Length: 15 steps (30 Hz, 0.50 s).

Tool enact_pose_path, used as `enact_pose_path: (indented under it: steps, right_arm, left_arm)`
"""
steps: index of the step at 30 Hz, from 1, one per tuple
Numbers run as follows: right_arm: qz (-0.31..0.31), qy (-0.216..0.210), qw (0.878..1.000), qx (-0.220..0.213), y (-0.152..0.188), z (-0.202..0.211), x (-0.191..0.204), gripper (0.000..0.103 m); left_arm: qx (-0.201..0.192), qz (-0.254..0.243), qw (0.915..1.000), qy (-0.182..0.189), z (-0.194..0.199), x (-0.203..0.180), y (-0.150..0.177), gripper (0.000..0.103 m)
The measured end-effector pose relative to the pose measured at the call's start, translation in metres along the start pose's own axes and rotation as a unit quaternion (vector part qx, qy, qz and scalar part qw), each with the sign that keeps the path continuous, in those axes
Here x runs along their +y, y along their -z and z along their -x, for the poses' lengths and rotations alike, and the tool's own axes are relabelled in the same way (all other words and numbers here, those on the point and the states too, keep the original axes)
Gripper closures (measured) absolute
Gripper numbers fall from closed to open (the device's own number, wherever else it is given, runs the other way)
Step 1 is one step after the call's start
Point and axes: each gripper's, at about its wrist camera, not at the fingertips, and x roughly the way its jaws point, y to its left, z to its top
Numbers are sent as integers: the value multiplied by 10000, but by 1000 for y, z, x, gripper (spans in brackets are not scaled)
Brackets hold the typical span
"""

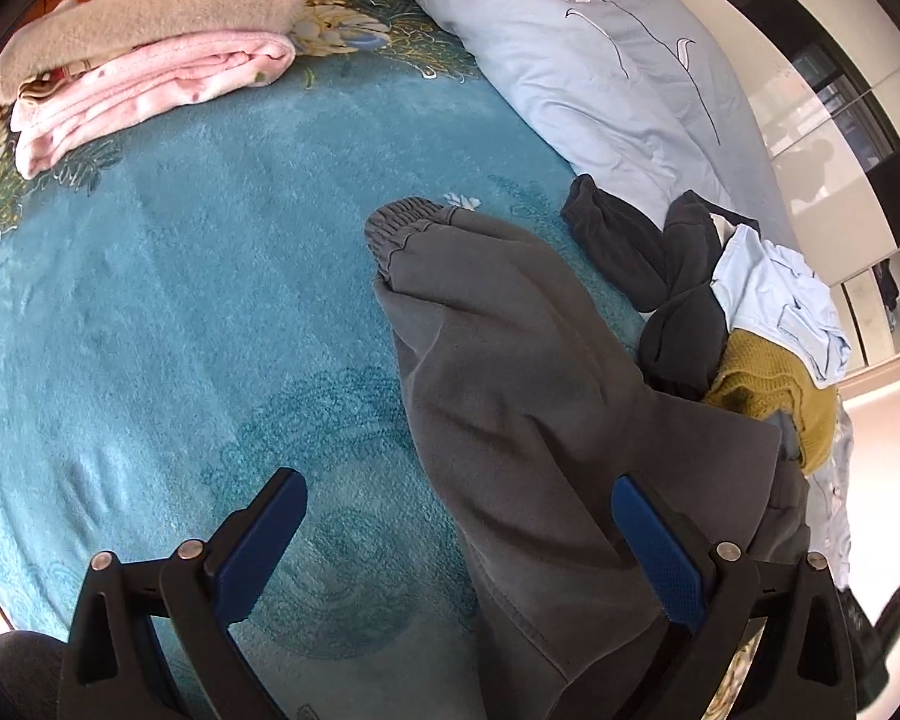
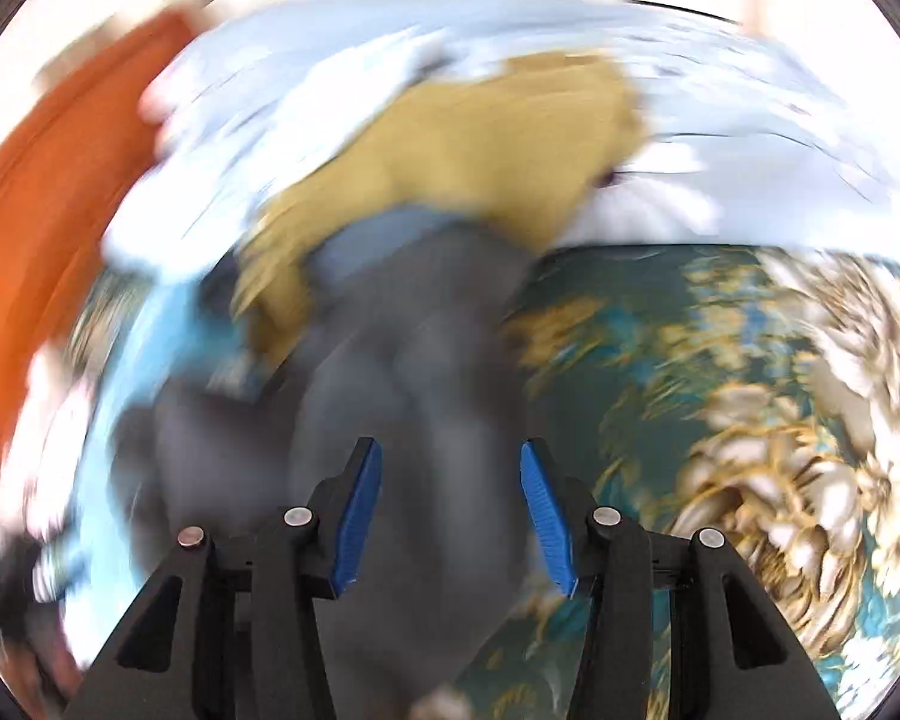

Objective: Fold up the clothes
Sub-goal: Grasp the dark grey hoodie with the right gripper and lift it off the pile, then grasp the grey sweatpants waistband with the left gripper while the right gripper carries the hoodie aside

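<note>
1. The grey sweatpants (image 1: pixel 510 396) lie stretched on the teal bedspread (image 1: pixel 180 300), long axis running from the elastic cuff (image 1: pixel 399 228) at the far end back toward both tools.
2. The left gripper (image 1: pixel 459 546) is spread wide and empty; the trouser leg passes under its right pad (image 1: pixel 660 558).
3. The right gripper (image 2: pixel 450 510) stands parted above the same grey cloth, clamping nothing (that view is badly smeared).
4. Both look about equally near the close end, I'd say.
</note>
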Motion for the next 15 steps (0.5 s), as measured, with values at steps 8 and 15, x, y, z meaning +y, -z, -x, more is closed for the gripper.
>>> enact_pose_path:
  steps: [8,15]
  right_arm:
    - [-375,21,9990,226,-11,-2,-36,98]
    - [-447,820,9887,-1170,-42,103,-97,99]
  left_arm:
    - [70,200,9997,-120,-8,7,-22,0]
    - [110,360,9993,0,-11,10,-33,0]
